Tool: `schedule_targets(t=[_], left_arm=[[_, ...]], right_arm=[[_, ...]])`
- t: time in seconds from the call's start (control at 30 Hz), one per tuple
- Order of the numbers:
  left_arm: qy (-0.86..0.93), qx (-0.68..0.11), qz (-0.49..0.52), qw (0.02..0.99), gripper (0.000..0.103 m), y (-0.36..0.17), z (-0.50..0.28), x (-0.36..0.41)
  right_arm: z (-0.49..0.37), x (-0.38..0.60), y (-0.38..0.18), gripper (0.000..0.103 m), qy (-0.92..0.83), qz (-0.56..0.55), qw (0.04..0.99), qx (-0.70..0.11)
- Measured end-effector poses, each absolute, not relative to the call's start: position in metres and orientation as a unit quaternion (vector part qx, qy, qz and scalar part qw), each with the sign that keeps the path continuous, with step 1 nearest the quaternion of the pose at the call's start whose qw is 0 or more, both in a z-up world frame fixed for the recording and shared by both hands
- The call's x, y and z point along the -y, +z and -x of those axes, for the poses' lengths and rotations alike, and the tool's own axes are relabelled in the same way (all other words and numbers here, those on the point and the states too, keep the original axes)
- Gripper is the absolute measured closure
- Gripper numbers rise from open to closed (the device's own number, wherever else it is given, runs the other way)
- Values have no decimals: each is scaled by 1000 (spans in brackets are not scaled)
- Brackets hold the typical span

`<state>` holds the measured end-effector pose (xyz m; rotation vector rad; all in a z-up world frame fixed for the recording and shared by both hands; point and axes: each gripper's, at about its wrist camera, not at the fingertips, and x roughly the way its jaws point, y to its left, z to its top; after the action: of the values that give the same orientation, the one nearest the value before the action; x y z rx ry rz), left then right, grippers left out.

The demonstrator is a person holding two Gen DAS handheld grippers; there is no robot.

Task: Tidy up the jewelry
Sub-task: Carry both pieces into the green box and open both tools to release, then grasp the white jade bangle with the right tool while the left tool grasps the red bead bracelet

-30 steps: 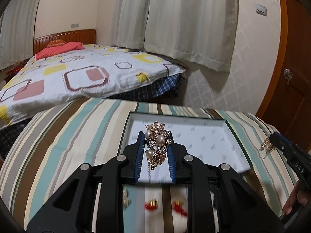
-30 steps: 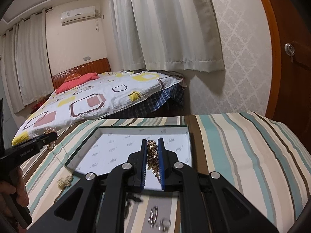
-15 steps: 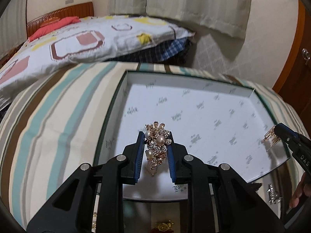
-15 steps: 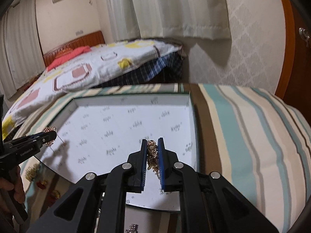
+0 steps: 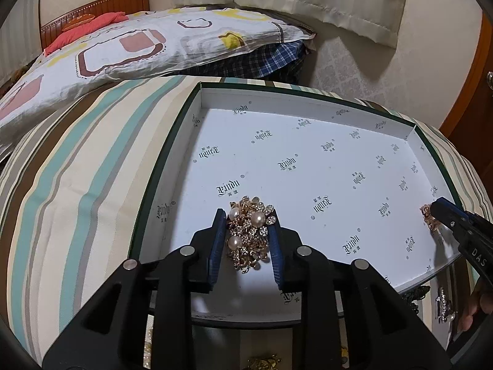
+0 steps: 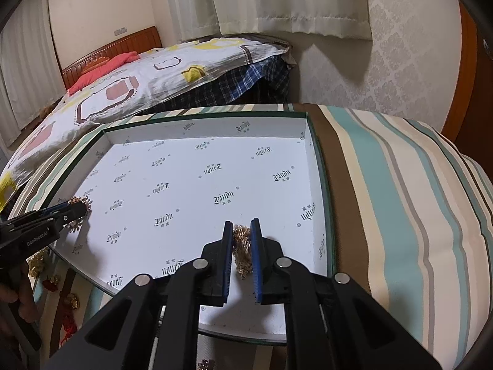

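Observation:
My left gripper [image 5: 246,215] is shut on a gold brooch with pearls and crystals [image 5: 248,234], held low over the near left of a shallow white-lined box [image 5: 308,166]. My right gripper [image 6: 242,228] is shut on a gold filigree piece [image 6: 242,248], low over the box's near right [image 6: 317,185]. Each gripper shows in the other's view: the right [image 5: 437,212] at the box's right edge, the left [image 6: 77,208] at its left edge.
The box rests on a striped cloth [image 5: 77,185]. Loose gold and red jewelry lies on the cloth in front of the box [image 6: 55,280] [image 5: 443,305]. A bed [image 5: 138,40] stands behind, with curtains [image 6: 277,0] and a wooden door at right.
Both grippers moved forward and down over the box with their pieces still held. The box now fills most of both views.

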<state>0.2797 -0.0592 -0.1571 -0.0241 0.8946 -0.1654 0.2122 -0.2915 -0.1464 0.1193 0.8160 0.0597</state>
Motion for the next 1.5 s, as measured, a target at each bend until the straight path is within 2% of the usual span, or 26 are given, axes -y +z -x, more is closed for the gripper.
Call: schedule_targets(t=[0.07, 0.13, 0.2, 0.43, 0.5, 0.83, 1.0, 1.5], left_arm=[[-82, -432, 9, 898, 70, -157, -281, 60], [-85, -431, 7, 898, 63, -157, -281, 62], [-87, -428, 1, 899, 57, -157, -280, 65], [-92, -424, 5, 901, 49, -154, -276, 68], [-88, -416, 6, 905, 40, -148, -271, 66], [-81, -378, 27, 922, 33, -118, -227, 54], [-74, -363, 26, 929, 28, -108, -186, 46], [-38, -369, 25, 928, 25, -123, -94, 10]], right_arm=[[-212, 292, -146, 85, 27, -58, 916, -395], [-212, 293, -146, 76, 26, -58, 917, -394], [-212, 293, -146, 75, 25, -61, 917, -393], [-209, 292, -142, 68, 20, -58, 920, -386], [-206, 291, -139, 63, 18, -56, 922, -382], [-164, 282, -115, 47, 9, -52, 934, -354], [-131, 271, -110, 43, 10, -51, 935, -351], [-49, 230, -136, 27, 29, -35, 932, -359]])
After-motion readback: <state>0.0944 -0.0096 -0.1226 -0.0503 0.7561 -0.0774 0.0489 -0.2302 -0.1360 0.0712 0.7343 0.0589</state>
